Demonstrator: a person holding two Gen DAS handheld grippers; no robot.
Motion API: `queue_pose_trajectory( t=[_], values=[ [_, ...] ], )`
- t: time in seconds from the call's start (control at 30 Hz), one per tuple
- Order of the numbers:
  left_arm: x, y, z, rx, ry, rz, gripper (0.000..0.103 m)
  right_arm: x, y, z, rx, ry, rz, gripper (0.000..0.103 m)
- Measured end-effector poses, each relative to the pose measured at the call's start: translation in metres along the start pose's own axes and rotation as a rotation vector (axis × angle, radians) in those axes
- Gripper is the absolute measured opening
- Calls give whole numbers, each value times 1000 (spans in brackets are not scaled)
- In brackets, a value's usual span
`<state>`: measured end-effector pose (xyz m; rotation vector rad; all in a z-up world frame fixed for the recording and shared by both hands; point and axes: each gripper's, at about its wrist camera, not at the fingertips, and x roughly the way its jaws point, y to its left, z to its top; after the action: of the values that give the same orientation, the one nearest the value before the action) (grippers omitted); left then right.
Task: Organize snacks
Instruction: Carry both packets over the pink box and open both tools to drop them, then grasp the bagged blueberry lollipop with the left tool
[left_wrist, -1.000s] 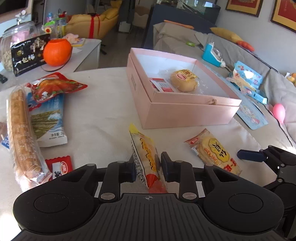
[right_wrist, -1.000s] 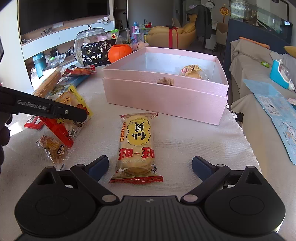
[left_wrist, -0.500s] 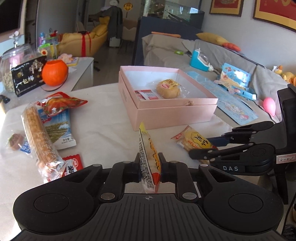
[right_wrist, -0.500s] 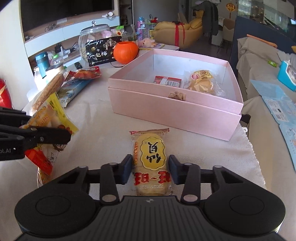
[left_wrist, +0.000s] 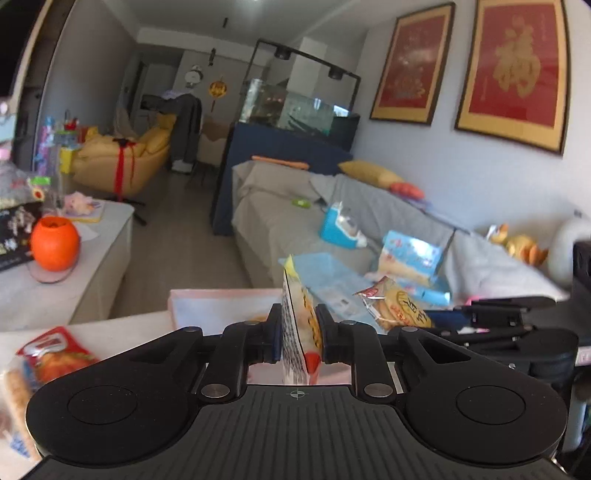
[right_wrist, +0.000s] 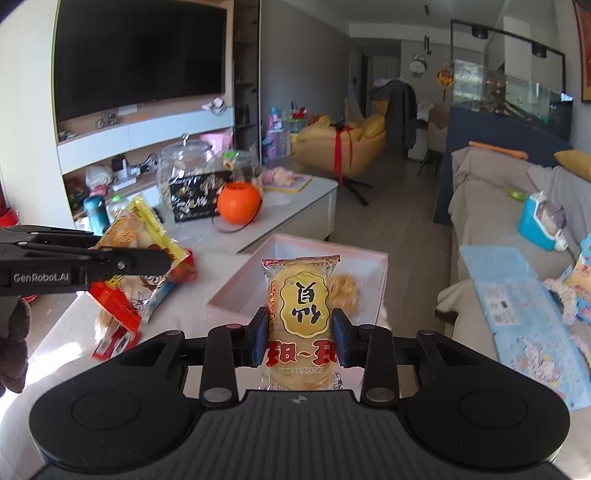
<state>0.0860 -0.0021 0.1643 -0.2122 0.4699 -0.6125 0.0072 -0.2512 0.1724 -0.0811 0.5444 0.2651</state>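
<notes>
The yellow snack bag (left_wrist: 299, 325) stands on its edge between the 2 fingers of the left gripper (left_wrist: 298, 338), up in the air near the pink box (left_wrist: 221, 299). The left gripper squeezes it tight. The rice cracker pack (right_wrist: 300, 317) sits flat between the 2 fingers of the right gripper (right_wrist: 300, 341), with its top end over the pink box (right_wrist: 295, 245). The right gripper pinches it on both sides. A bun (right_wrist: 345, 291) lies in the box behind the pack.
</notes>
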Motion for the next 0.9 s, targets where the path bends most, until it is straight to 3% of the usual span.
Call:
queue_pose_trajectory(
  t=[0.1,0.23,0.3,0.33,0.4,0.5,0.6,0.77,0.9],
  values=[
    [23,24,15,-95,-3,71,27,14,-10,40,41,-33,-31,35],
    [1,43,4,-111,-41,136,27,53,-21,75,89,-33,-60,37],
    [-15,60,-7,-133,-22,213,27,88,-27,83,125,29,-13,63],
    [-22,68,-13,-139,-11,257,27,102,-29,84,147,60,-6,66],
    [-44,91,-26,-153,5,381,27,122,-26,76,169,98,-8,66],
    [-69,127,-51,-218,16,486,27,130,-11,52,146,115,6,66],
    [-92,157,-83,-335,-23,551,27,129,19,25,80,137,50,66],
    [-113,182,-137,-470,-172,651,27,134,88,-13,6,237,202,69],
    [-124,193,-144,-499,-215,652,27,149,136,-28,-12,324,306,70]
  ],
)
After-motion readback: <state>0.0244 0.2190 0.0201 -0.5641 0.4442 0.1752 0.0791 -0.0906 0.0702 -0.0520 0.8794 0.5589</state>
